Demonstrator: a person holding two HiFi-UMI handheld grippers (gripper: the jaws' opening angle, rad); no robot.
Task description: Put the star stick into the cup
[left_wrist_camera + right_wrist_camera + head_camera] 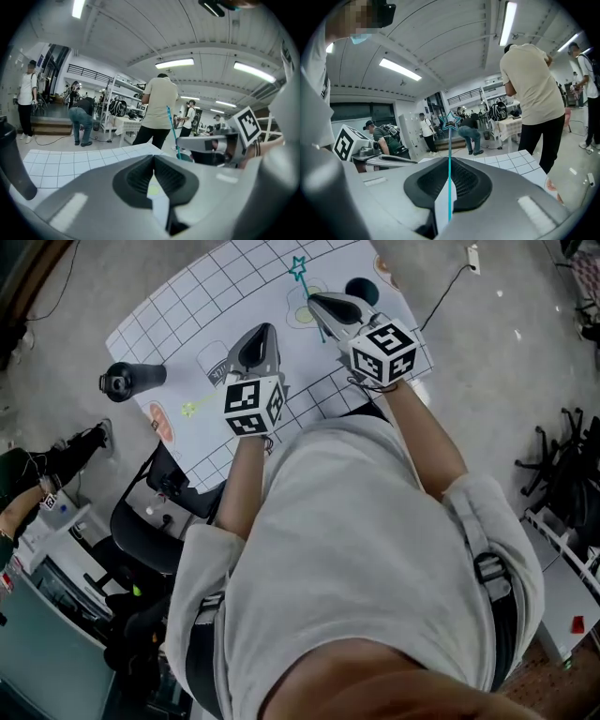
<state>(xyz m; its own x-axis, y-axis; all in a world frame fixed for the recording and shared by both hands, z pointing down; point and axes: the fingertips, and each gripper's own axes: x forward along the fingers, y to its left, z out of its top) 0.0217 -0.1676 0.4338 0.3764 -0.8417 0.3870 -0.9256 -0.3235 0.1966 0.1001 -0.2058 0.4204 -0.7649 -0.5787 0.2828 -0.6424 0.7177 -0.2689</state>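
Nearest the person, the left tool (262, 334) hovers over the middle of the bench (178, 315), above a white gridded mat. Its own view has the jaws (153, 161) closed tip to tip, with nothing pinched between them, only a slice of mat showing below.

Over by the left edge of the bench sits a black cylindrical vessel (127, 380), seemingly tipped on its side. What's inside it can't be seen. Just near the left tool, towards the near-left part of the mat, there's a pale yellow-green star shape (192, 409), and I can't tell whether it is printed or real.

A little farther out, the right tool (319, 302) is clamped on the star stick (302, 277). The right gripper view makes it plain, with the teal shaft (449, 140) running straight up through the shut jaws (450, 164) and the outlined star on top. From above, the star end points towards the far edge of the bench.

At that far edge is the dark cup (362, 289), just to the right of the stick and close beyond the right tool. The stick is outside the cup, near it but apart, and the cup's contents don't show from here.
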